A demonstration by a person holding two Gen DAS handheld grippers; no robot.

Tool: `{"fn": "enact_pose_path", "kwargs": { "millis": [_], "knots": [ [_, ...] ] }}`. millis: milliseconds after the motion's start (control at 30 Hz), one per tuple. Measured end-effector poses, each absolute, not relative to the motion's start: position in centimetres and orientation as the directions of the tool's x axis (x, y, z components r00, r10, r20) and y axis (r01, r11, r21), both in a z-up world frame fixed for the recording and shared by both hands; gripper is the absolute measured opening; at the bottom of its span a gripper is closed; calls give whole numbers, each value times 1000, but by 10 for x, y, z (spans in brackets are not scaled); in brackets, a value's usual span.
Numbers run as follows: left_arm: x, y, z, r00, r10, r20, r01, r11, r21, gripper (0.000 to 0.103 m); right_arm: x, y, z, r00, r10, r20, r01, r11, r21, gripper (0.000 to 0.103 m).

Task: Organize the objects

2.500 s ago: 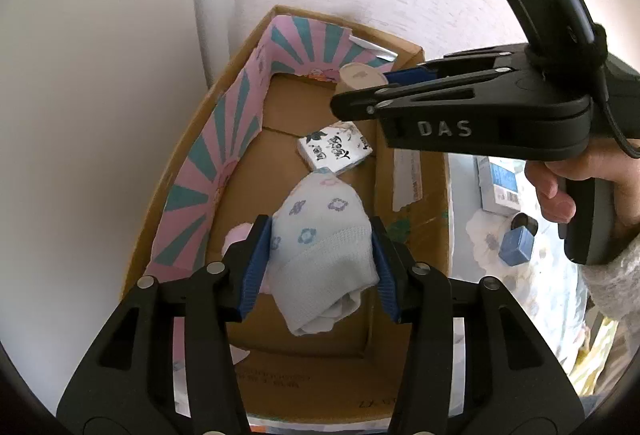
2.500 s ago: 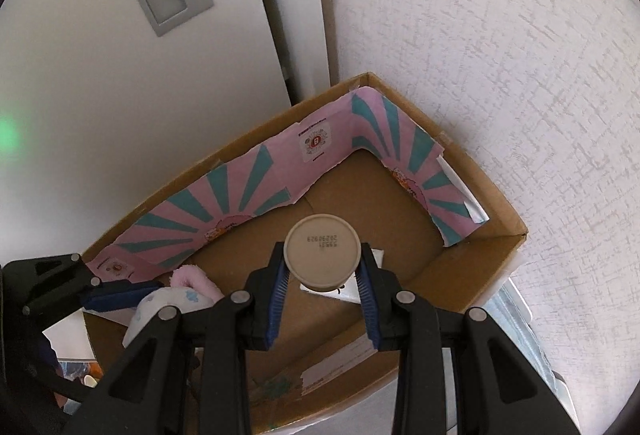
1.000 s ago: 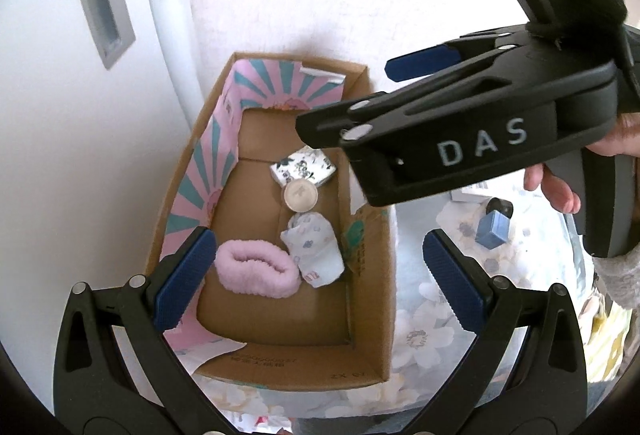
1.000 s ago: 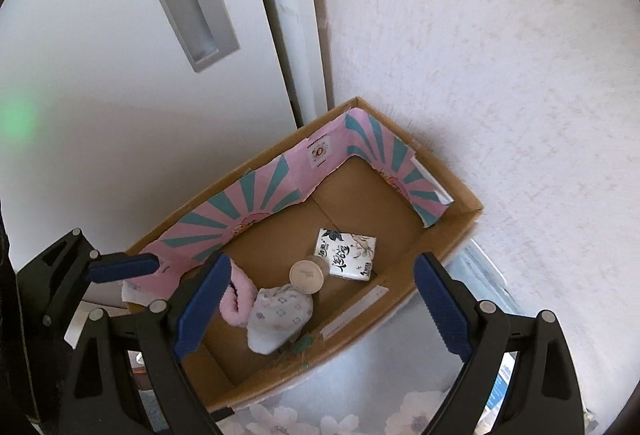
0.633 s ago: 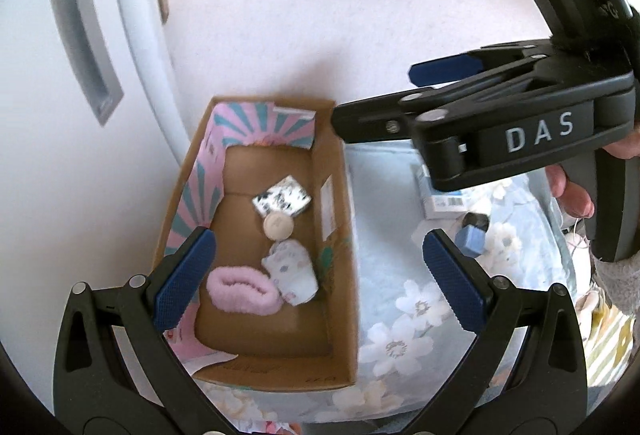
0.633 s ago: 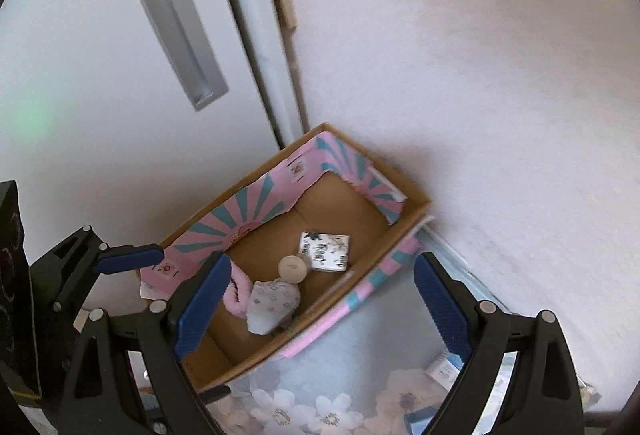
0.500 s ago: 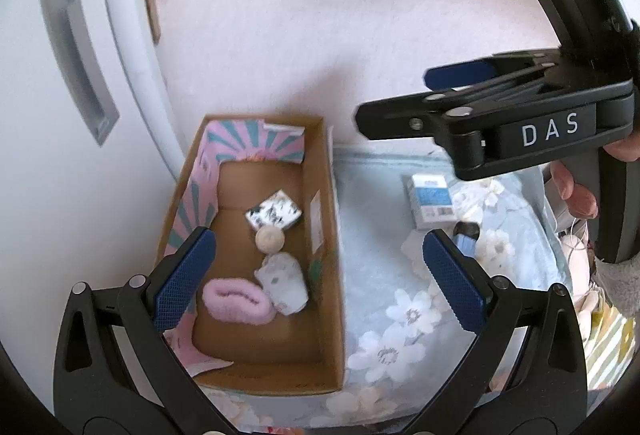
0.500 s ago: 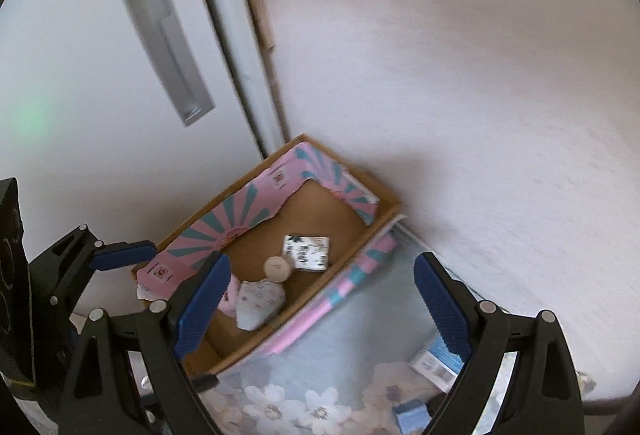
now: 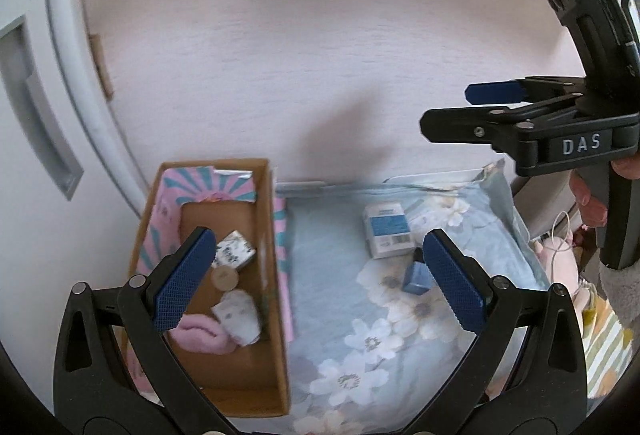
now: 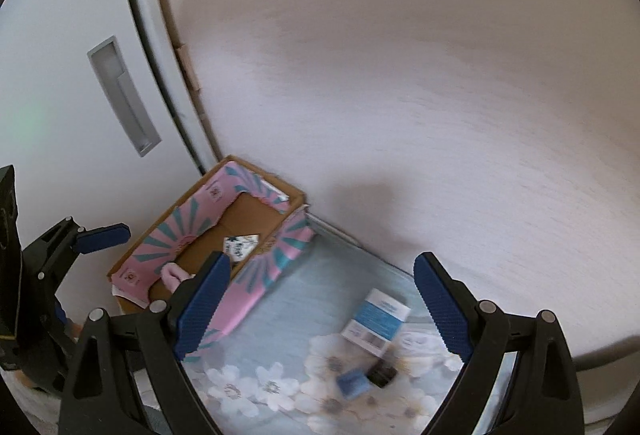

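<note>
A cardboard box (image 9: 276, 275) lined with pink-and-teal paper stands in the corner. In it lie a patterned packet (image 9: 236, 255), a round beige cup (image 9: 224, 279), a white flowered sock (image 9: 238, 317) and a pink fuzzy band (image 9: 196, 335). On the floral cloth (image 9: 360, 347) to its right lie a white-and-blue carton (image 9: 388, 231), a small blue cube (image 9: 416, 277) and a dark jar (image 10: 382, 373). My left gripper (image 9: 319, 239) hangs open and empty, high above the box's right wall. My right gripper (image 10: 322, 263) is open and empty too, high over the cloth between the box (image 10: 256, 275) and the carton (image 10: 378, 319).
A white door with a recessed grey handle (image 10: 124, 103) stands left of the box, and a pale textured wall runs behind box and cloth. A person's hand (image 9: 588, 195) holds the right gripper's handle. Striped fabric (image 9: 604, 347) lies past the cloth's right edge.
Earlier the left gripper let go of the sock and the right let go of the cup, both into the box. Both grippers have since risen and drawn back, bringing the cloth and carton into view.
</note>
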State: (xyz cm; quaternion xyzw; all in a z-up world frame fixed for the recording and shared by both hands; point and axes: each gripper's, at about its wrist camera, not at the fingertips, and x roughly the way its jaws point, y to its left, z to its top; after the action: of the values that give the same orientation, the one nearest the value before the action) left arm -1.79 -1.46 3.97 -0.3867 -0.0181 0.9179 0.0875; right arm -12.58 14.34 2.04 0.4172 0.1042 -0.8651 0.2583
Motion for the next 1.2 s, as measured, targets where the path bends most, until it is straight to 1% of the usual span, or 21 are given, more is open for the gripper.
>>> {"fn": "enact_pose_path", "kwargs": {
  "millis": [300,500,800,1200],
  "knots": [
    [-30,17,29,-662,223,-715,-207,-972,-111,103,-115,192,24,-563,-325,-760,466,-884,34,91],
    [-38,41,9,-625,250,-740,-245,-962,-118,103,-117,228,7,-557,-306,-772,430,-902,47,91],
    [-50,77,-34,-559,284,-779,-300,-945,-129,103,-130,266,-43,-500,-281,-819,390,-918,77,91],
    [-65,121,-100,-470,310,-827,-370,-919,-134,103,-158,288,-118,-411,-272,-870,379,-919,108,91]
  ]
}}
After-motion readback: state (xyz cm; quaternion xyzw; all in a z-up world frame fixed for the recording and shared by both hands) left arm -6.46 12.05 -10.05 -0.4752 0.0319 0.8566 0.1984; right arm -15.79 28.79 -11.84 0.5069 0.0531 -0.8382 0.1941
